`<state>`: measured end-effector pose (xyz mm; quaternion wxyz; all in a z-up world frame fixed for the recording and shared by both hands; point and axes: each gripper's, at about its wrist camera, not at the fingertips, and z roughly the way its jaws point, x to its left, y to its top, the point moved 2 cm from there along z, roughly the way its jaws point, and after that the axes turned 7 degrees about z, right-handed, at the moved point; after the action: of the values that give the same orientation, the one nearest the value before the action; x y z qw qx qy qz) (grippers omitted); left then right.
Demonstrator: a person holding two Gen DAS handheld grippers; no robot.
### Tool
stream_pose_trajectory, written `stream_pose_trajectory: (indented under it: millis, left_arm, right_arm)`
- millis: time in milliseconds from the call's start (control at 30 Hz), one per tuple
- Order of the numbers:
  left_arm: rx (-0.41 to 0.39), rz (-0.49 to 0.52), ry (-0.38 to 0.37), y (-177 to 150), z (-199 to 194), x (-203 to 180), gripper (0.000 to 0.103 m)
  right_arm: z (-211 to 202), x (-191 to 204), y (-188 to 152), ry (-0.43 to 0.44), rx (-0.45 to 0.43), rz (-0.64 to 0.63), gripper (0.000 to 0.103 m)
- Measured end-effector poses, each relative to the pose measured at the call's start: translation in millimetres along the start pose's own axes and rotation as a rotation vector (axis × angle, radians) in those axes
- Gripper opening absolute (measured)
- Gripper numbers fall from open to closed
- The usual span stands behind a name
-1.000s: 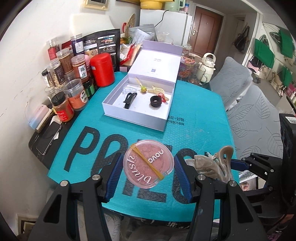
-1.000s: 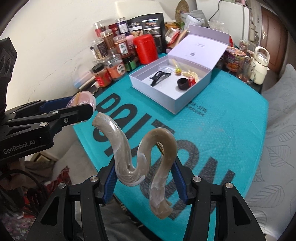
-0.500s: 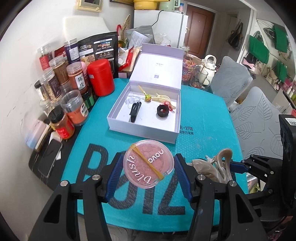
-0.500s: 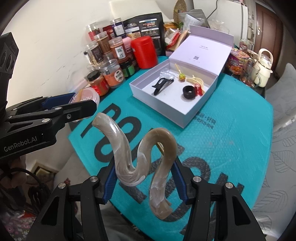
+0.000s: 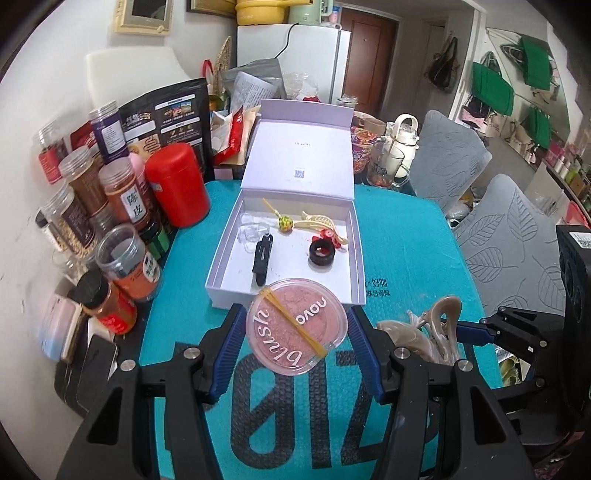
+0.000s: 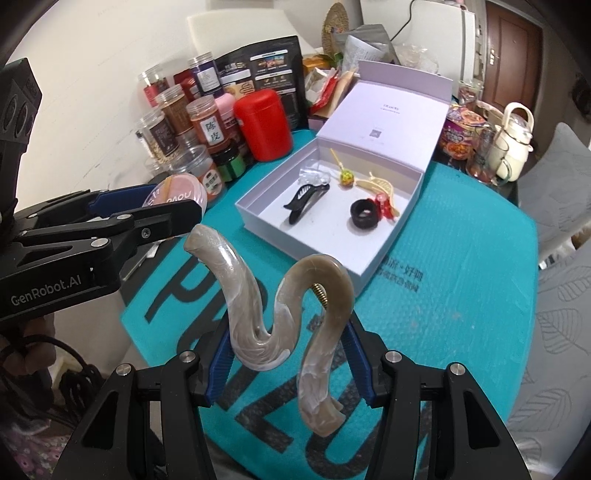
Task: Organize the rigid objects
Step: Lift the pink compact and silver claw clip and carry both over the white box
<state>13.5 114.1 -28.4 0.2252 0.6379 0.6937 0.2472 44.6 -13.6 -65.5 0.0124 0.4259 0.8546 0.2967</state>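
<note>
At lower centre of the left wrist view, the left gripper (image 5: 297,326) is clamped on the blush compact (image 5: 296,325), just short of the open box (image 5: 284,291); lower centre right view, the right gripper (image 6: 288,350) pinches the hair claw (image 6: 291,314), likely both box-bound

White refrigerator (image 5: 295,62) stands against the far wall, brown door (image 5: 369,55) just right of it, framed picture (image 5: 144,14) on the white wall to its left, two grey leaf-patterned chairs (image 5: 447,162) nearer, right.
</note>
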Motion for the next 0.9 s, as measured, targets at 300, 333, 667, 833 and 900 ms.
stream_pose_trajectory:
  millis: [300, 333, 667, 833, 900]
  left_arm:
    - [-0.019, 0.056, -0.038, 32, 18, 14, 0.056]
    - [-0.021, 0.062, -0.042, 37, 21, 16, 0.056]
    - [-0.04, 0.102, -0.068, 69, 45, 28, 0.056]
    - [-0.042, 0.115, -0.079, 86, 62, 36, 0.056]
    - [-0.04, 0.122, -0.08, 92, 69, 38, 0.056]
  right_arm:
    - [7, -1, 32, -0.04, -0.036, 0.024, 0.054]
    - [8, -2, 36, -0.044, -0.04, 0.027, 0.054]
    - [19, -11, 70, -0.075, -0.063, 0.052, 0.054]
    - [29, -18, 86, -0.089, -0.067, 0.063, 0.054]
    - [33, -21, 93, -0.092, -0.07, 0.067, 0.054]
